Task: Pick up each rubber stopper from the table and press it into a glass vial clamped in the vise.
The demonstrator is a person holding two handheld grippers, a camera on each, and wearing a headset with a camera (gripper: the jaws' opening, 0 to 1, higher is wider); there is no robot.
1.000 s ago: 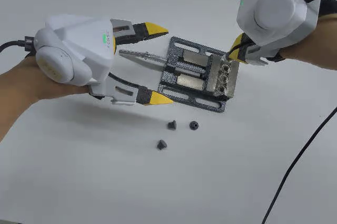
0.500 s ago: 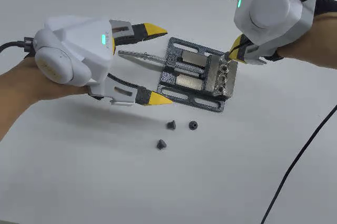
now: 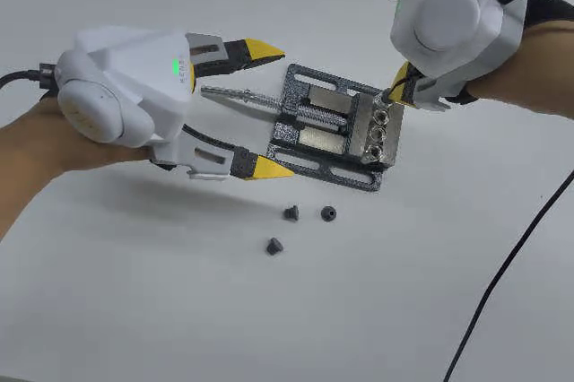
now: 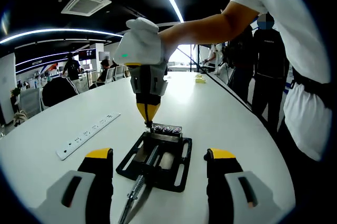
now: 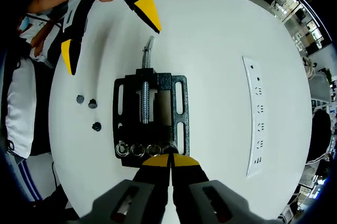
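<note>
Black cast vise [image 3: 309, 160] sits mid-desk on the white desk [image 3: 134, 301], screw handle pointing toward the left hand-held gripper [image 3: 282, 108]. That gripper hovers above the desk with jaws spread wide, holding nothing. A row of glass vials [image 3: 380, 134] is clamped at the vise's far end. The right hand-held gripper [image 3: 392, 93] points down at the end vial with jaws pressed together; a small dark bit sits at the tips, and I cannot tell whether it is a stopper. Three rubber stoppers [image 3: 291, 212] lie loose on the desk near the vise.
</note>
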